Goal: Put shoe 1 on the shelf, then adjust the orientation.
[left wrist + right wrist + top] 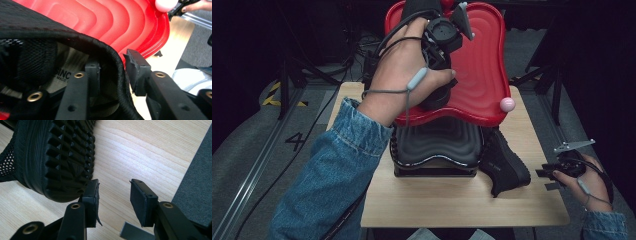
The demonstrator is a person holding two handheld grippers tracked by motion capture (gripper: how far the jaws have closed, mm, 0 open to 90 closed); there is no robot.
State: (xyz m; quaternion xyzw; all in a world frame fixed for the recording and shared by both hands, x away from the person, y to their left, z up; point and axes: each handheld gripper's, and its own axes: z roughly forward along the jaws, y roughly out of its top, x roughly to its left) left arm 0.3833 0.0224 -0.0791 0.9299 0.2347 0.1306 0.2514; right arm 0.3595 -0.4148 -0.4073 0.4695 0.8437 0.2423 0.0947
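**High view: two shoes, one in the red tray, one on the desk**

High view shows the left tongs [439,12] raised over the far part of a red tray [484,65], which rests on top of a black tray [437,145] at the middle of the desk [452,205]. A pink ball [507,104] sits at the red tray's near right corner.

**Left tongs**

1. In the left gripper view the padded collar of a black shoe [82,42] runs between the two jaws, with the red tray's stepped floor behind it.
2. One jaw stands inside the shoe's opening, the other outside the collar. A clear gap shows between the outer jaw and the collar; the pads do not press on it.
3. The jaws stand about half open. Judgement: the shoe now rests in the red tray rather than hanging from the tongs.

**Right tongs**

1. The right tongs [546,174] sit low at the near right edge of the desk, pointing left.
2. A second shoe [504,162] lies on its side just right of the black tray, sole towards the right tongs, long axis running from the tray's corner towards the near edge.
3. In the right gripper view the ridged sole [62,157] lies just ahead and left of the jaws, close beside one pad; whether it touches is not clear.
4. The jaws stand well apart with only bare wood between them. They hold nothing.

**Relation for the coming move**

The second shoe lies to the left of the right tongs, and the right hand is much the nearer. Judgement: a short leftward advance would bring the sole's edge between the jaws.
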